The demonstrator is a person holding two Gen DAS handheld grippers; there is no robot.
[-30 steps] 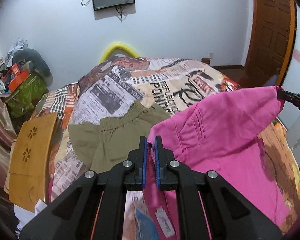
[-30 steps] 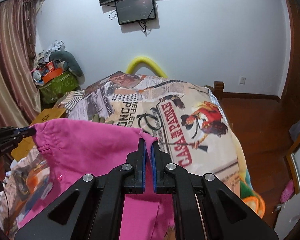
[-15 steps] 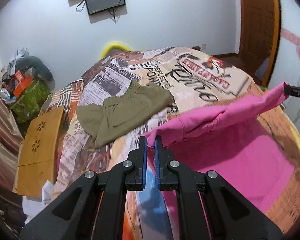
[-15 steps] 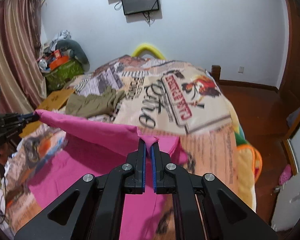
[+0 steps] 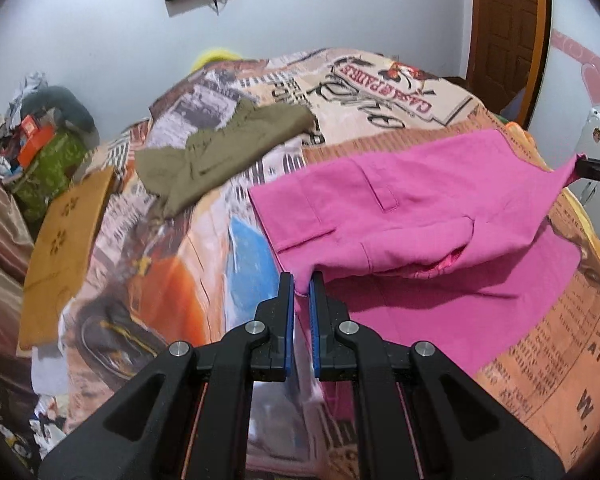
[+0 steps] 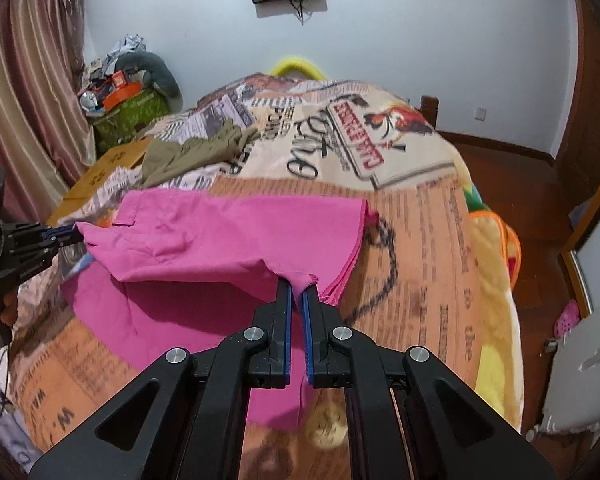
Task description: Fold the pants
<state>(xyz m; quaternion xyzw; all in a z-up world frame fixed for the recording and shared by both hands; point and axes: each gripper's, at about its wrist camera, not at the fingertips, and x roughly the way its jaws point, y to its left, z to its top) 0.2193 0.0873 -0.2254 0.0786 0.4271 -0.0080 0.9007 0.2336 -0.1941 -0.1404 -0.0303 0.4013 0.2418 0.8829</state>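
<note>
Left gripper: your left gripper was clenched on one corner of the pink pants, with fabric pinched between its blue pads; in the right wrist view it reached in from the left edge, gripping the same garment.
Right gripper: your right gripper was clamped on the opposite corner of the pink pants, a small tuft of cloth poking up between its closed fingers; in the left wrist view only its tip showed at the far right, where the cloth was drawn to a point.
Pants: you held the top layer raised between the two grippers, sagging in the middle, while the far part and a lower layer lay flat on the bedspread. Pocket welts faced up in the left wrist view.
Position on bed: the pants were on the near half of the printed bedspread.
Other garment: an olive-green garment lay crumpled farther up the bed, well apart from the pink pants.
Beside the bed: a wooden board with flower cut-outs sat along the bed's left edge.
</note>
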